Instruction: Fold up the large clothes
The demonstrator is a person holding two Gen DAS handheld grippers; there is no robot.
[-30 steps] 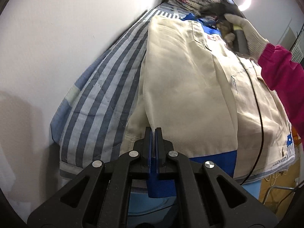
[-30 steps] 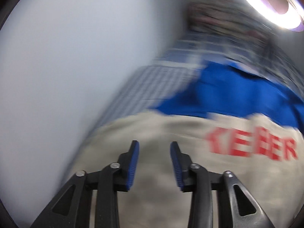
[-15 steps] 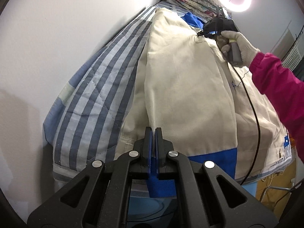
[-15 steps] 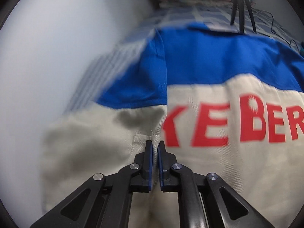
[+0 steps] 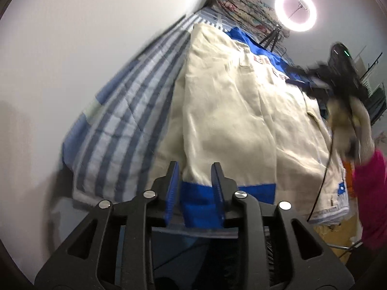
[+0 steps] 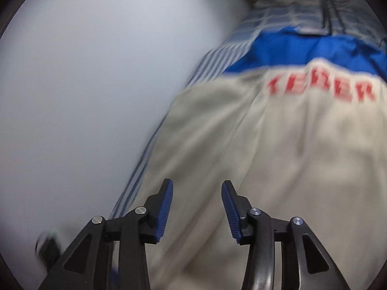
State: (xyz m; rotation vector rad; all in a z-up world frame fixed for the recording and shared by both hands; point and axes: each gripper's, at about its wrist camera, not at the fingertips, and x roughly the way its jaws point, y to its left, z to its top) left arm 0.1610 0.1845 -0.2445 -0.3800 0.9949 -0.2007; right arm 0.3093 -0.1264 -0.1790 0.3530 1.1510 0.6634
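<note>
Your bed (image 5: 113,130), under a striped cover, runs along the white wall. The cream and blue jacket (image 5: 232,120) lies flat on the bed, its blue hem at the near edge and red lettering toward the far end. A ring light (image 5: 295,10) glows beyond the bed's far end. Your left gripper (image 5: 195,188) is opening; the blue hem sits between its pads, not pinched. Your right gripper (image 6: 197,207) is opening over the jacket's cream cloth, holding nothing.

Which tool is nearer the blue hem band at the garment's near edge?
Left. The left tool, jaws opening, straddles the blue hem band; the right tool is up by the red lettering.
</note>
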